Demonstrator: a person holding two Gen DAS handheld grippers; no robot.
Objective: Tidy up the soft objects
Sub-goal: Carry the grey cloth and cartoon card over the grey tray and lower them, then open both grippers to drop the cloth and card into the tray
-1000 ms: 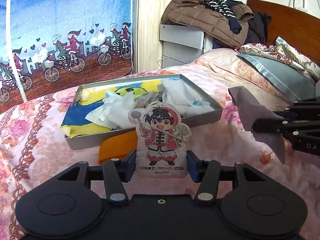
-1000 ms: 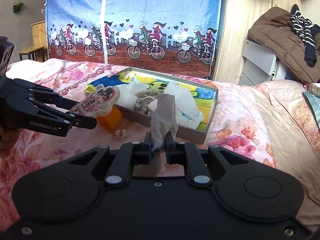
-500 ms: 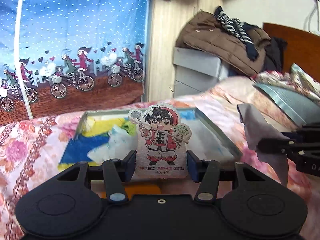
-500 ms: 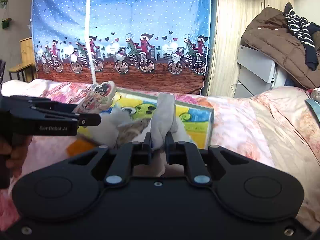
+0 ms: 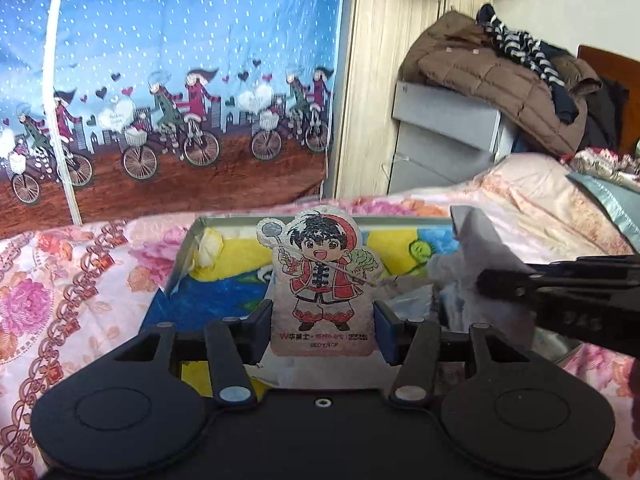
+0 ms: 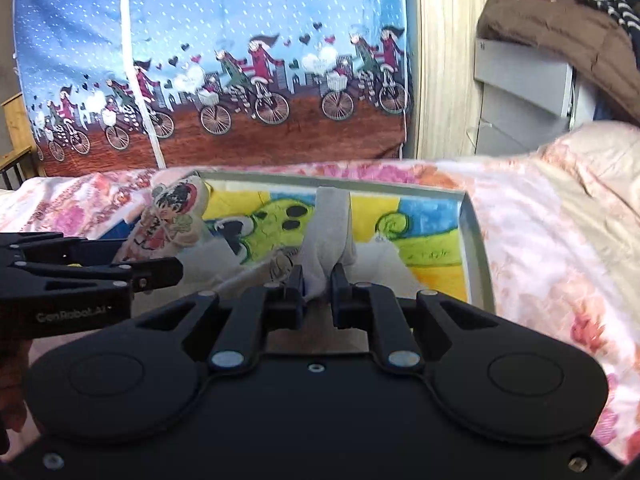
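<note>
Left wrist: cartoon pouch [image 5: 324, 280] is clamped upright in left gripper [image 5: 323, 330], over the box [image 5: 188, 256] on the bed [image 5: 80, 280]; right wrist: grey cloth [image 6: 330, 232] is pinched in the nearly closed right gripper [image 6: 318, 286], above the same box.

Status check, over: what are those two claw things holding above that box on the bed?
Left gripper clamped on cartoon pouch. Right gripper pinching grey cloth. Both over the box. Nothing blocking.
</note>
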